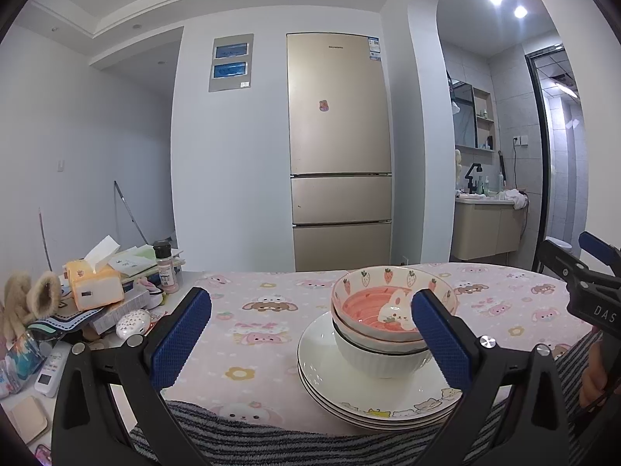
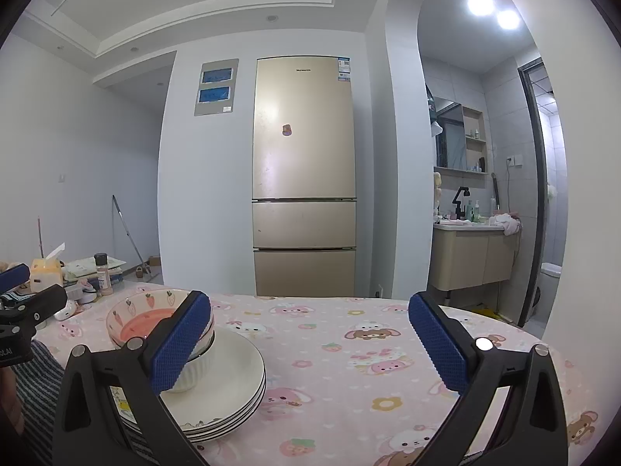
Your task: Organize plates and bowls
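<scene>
Several white plates lie stacked near the front edge of the table. On them stands a white ribbed bowl, with two more bowls nested in it; the top one is pink inside with a rabbit and strawberries. My left gripper is open and holds nothing; its right pad overlaps the bowls in view. The right gripper shows at the right edge. In the right wrist view my right gripper is open and holds nothing, to the right of the plate stack and the bowls.
The table wears a pink cartoon cloth. Its left end is cluttered: a tissue box, a spice bottle, a remote. Striped grey fabric lies at the near edge. A gold fridge stands behind.
</scene>
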